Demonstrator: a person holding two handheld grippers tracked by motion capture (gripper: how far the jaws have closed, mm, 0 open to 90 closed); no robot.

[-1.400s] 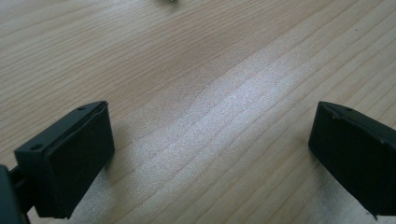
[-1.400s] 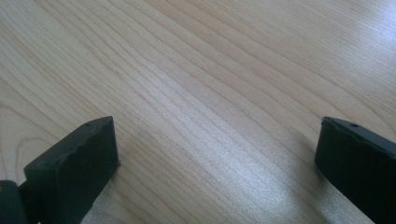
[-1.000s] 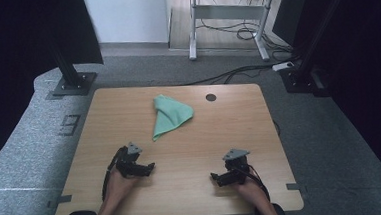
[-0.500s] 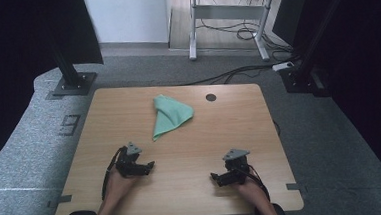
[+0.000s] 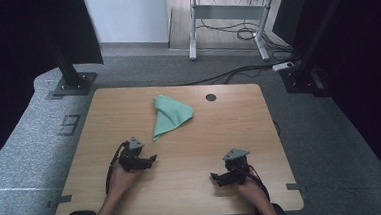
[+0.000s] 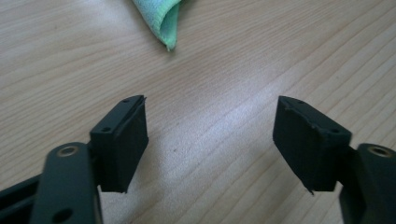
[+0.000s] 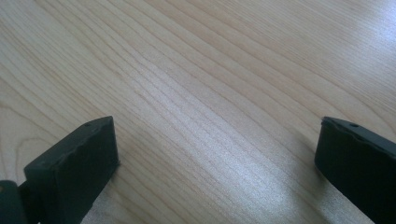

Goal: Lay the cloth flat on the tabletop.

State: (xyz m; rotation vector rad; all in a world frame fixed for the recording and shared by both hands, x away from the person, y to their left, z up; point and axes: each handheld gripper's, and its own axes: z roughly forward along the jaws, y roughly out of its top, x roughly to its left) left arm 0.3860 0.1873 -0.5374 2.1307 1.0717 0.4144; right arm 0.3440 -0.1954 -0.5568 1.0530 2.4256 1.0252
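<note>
Jaws of the left hand-held gripper [image 5: 151, 160], just closing, and of the right hand-held gripper [image 5: 214, 177] stand released over the light wooden bench [image 5: 230, 130], near the folded green cloth [image 5: 170, 115].

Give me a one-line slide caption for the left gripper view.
Open left tongs, which have just been closing on nothing, hover over the wooden table, a folded green cloth ahead.

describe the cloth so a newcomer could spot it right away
Start at the wooden table in the middle of the grey floor. On its far half, just left of the round black hole, lies the cloth. It is mint green, folded into a rough triangle tapering toward the person: the only soft, coloured thing there.
</note>
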